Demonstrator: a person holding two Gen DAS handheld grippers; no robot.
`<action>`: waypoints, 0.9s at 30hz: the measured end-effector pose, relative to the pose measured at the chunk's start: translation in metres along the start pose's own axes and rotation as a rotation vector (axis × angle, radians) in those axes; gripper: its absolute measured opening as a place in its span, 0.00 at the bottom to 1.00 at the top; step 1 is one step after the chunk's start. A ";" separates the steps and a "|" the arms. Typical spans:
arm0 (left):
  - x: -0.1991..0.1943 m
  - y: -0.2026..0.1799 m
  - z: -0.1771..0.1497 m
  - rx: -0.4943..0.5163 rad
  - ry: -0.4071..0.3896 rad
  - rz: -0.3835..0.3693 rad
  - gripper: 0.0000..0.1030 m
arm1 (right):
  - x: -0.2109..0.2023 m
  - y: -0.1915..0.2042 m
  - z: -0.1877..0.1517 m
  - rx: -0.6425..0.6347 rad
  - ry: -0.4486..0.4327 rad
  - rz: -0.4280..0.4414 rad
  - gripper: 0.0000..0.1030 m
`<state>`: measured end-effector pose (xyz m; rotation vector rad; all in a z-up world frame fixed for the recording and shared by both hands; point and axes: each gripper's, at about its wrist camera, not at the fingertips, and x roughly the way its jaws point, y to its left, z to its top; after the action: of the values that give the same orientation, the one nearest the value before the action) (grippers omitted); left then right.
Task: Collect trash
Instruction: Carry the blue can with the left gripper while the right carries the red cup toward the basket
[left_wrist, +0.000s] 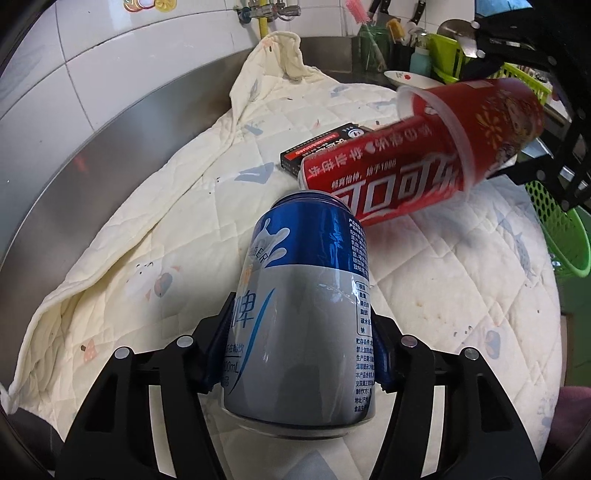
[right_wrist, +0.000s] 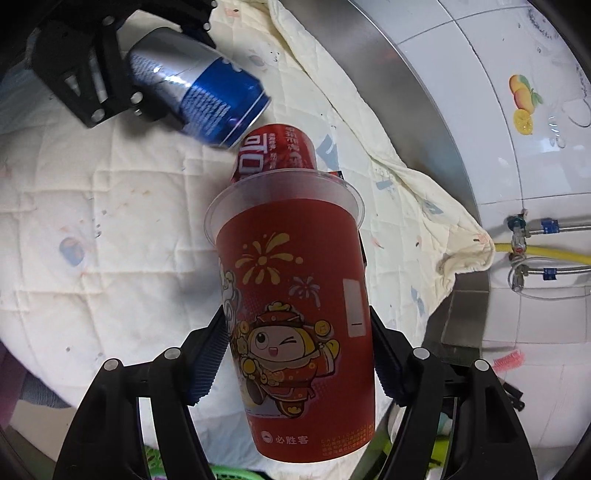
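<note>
The blue-and-silver can (left_wrist: 299, 295) is clamped at frame centre by the left gripper (left_wrist: 299, 354); the red cup (right_wrist: 295, 325), a red can (right_wrist: 275, 151) nested inside, is gripped by the right gripper (right_wrist: 299, 354). Stacking is judged underway; the green basket (left_wrist: 561, 236) at right edge is probably required next

Home kitchen: white wall tiles (left_wrist: 92, 74), taps (left_wrist: 258, 11) with a yellow hose (right_wrist: 546, 253), knives (left_wrist: 417, 13) hung on the wall, a green rack (left_wrist: 447, 55) beside a plate (left_wrist: 406, 78), steel table (left_wrist: 92, 158) under a quilted cloth (left_wrist: 147, 229).
</note>
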<state>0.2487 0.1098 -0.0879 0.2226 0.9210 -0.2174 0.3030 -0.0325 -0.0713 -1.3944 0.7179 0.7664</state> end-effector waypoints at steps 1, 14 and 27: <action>-0.002 -0.001 -0.001 -0.001 -0.003 0.001 0.58 | -0.003 0.003 -0.002 0.000 0.008 -0.006 0.66; -0.045 -0.019 -0.016 -0.034 -0.061 0.000 0.58 | -0.040 0.038 -0.032 0.067 0.035 -0.038 0.66; -0.082 -0.062 -0.008 -0.012 -0.134 -0.044 0.58 | -0.079 0.067 -0.078 0.448 -0.064 -0.056 0.66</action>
<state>0.1772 0.0606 -0.0322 0.1750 0.7943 -0.2643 0.2031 -0.1122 -0.0493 -0.9754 0.7439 0.5600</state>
